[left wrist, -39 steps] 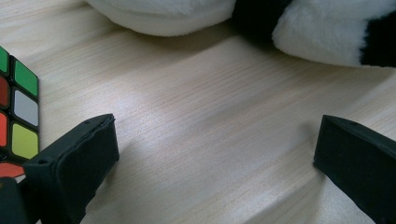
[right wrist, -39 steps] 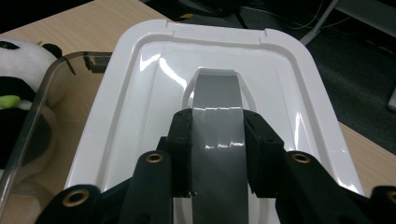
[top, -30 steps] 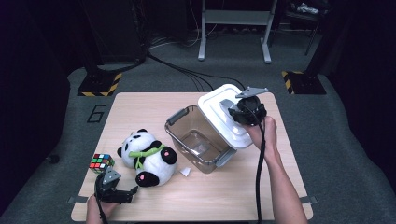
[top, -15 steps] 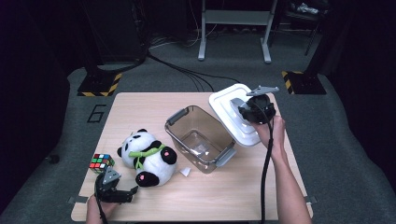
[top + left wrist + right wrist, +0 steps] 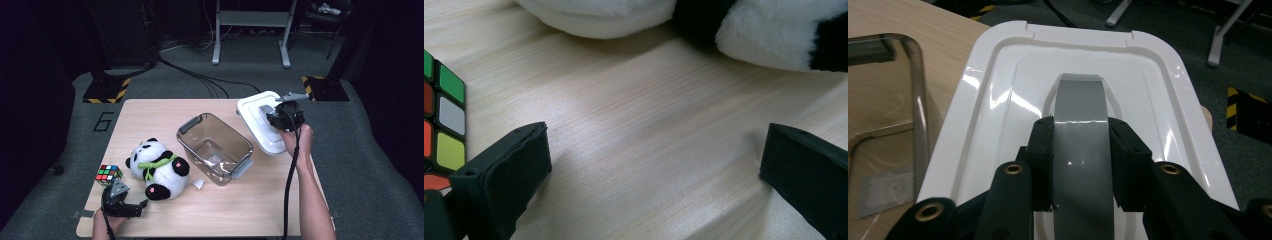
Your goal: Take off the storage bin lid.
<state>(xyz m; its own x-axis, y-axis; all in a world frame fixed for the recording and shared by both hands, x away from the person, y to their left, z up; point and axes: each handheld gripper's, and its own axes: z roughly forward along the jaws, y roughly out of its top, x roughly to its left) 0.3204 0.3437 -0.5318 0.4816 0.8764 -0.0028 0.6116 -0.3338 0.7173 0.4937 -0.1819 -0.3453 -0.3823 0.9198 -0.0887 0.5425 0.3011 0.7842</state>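
High view: the right hand-held gripper [image 5: 280,118] is clamped on the grey handle of a white lid [image 5: 260,125], a glossy, rounded-rectangle piece of plastic that sits at the tabletop's far right corner, overhanging the right edge a little. Just beside it, toward the middle of the tabletop [image 5: 150,112], stands a clear, smoky-brown plastic bin [image 5: 215,148], rectangular with rounded corners and a grey handle at each short end, open on top. The tabletop is pale wood with a fine grain. A fluffy black-and-white plush panda [image 5: 156,167] with a green ribbon lies toward the near left, and a colourful puzzle cube [image 5: 108,174] sits near the left edge, close to the panda. A small white scrap [image 5: 198,183] lies between the panda and the bin. The left hand-held gripper [image 5: 140,205] rests at the near left corner.

Left gripper view: its 2 matte black, blocky jaws stand wide apart with only bare wood grain between them. The cube [image 5: 441,125] shows glossy green, white, yellow and red squares just beside 1 jaw; the panda's soft pile [image 5: 704,25] lies beyond.

Right gripper view: the 2 black jaws of the hand-held gripper [image 5: 1080,165] pinch a smooth grey arched strap handle [image 5: 1081,125] at the middle of the lid [image 5: 998,115], whose shiny surface has stepped, raised rims. The bin's clear wall [image 5: 918,110] is just beside the lid.
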